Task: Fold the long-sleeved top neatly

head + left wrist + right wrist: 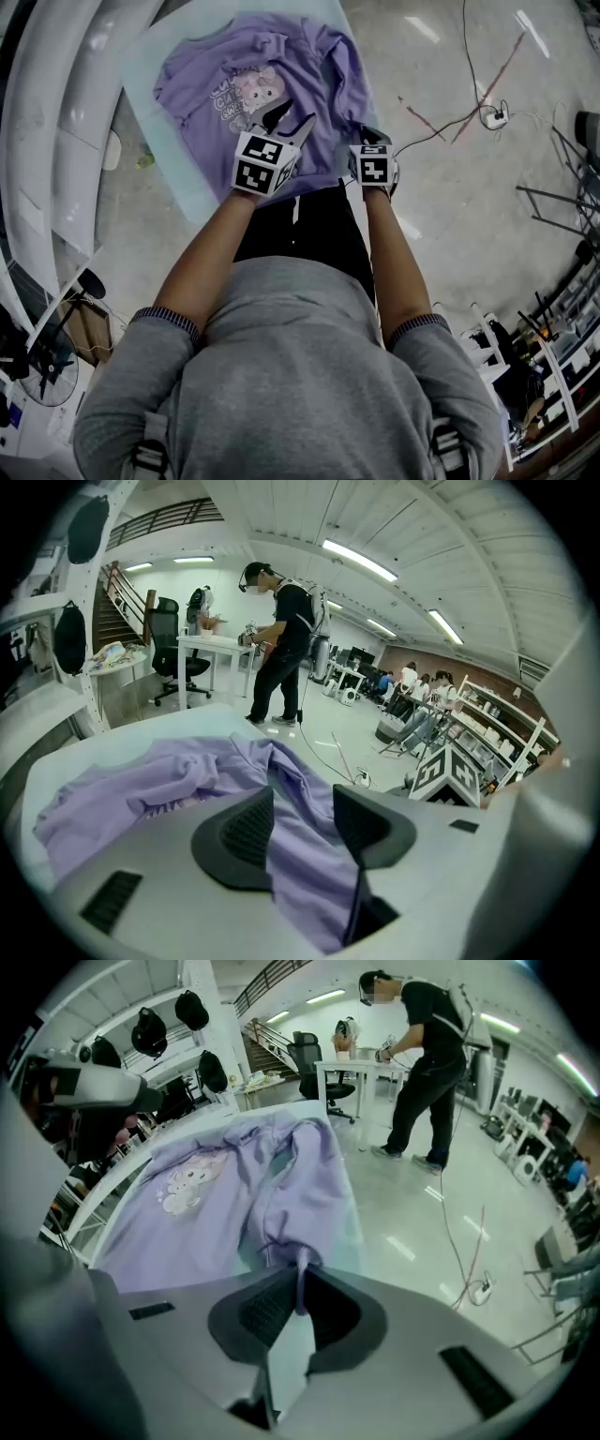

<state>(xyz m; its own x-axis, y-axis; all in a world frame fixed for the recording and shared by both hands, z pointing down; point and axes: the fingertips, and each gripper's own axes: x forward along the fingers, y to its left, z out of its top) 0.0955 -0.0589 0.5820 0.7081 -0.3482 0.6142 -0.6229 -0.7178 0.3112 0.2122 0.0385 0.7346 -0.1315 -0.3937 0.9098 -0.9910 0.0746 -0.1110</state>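
The right gripper (300, 1305), nearest the person, is clamped on a thin bunch of the top (220, 1199) at its near right edge. The pads are pressed together on the lilac cloth, though whether hem or cuff is pinched cannot be told. Just to its left, the left gripper (302, 825) is held with its jaws well apart over the near part of the top. Cloth is seen through the gap, but neither pad is pressed on it, so nothing is judged to be held there.

Beyond the grippers, the top is spread on a pale table (155, 141), print side up. The body is rumpled and ridges are raised across the middle. Toward the far right, a sleeve is bunched and thrown partly over the body rather than laid flat.

No clean fold is seen anywhere, so the task is judged to be at its start. The cloth is yet to be smoothed, the sleeves are yet to be brought in, and the body is yet to be folded over. The pinch at the near edge is judged to be the first hold for straightening.
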